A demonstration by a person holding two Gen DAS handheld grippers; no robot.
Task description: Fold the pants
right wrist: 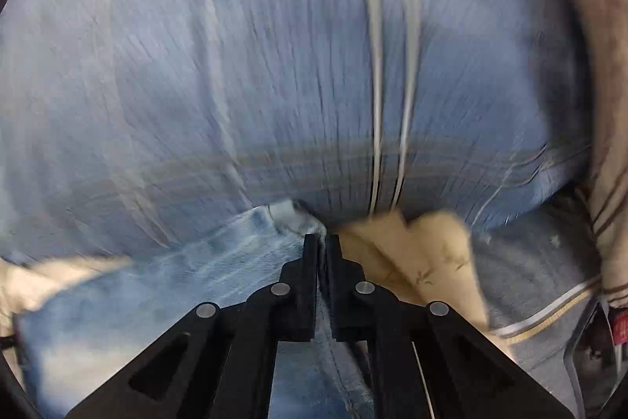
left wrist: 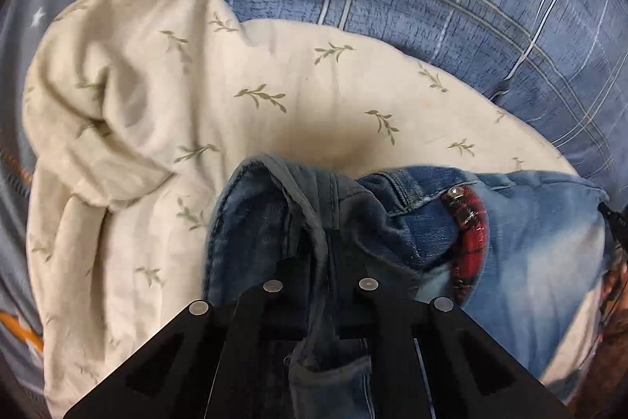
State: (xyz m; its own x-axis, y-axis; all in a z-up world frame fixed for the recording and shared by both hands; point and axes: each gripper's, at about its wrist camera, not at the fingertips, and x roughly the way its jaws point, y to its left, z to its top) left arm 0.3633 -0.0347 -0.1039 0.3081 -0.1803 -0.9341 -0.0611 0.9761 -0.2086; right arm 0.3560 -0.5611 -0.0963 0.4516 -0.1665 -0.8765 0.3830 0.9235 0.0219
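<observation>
I judge the fold only begun: my left gripper [left wrist: 325, 254] and right gripper [right wrist: 322, 250] are both closed on the jeans [left wrist: 530, 230], bunched above the cream cloth [left wrist: 196, 97].

Blue denim jeans [left wrist: 530, 222], faded, bunched w/ red plaid lining showing, draped over cream leaf-print cloth.

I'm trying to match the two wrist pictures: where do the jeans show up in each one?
Left wrist: jeans sit bottom centre to lower right, a fold pinched in the left gripper.
Right wrist: jeans fill the lower left to centre, their edge clamped in the right gripper.
Shared landmark: the cream leaf-print cloth lying beside the jeans.
</observation>
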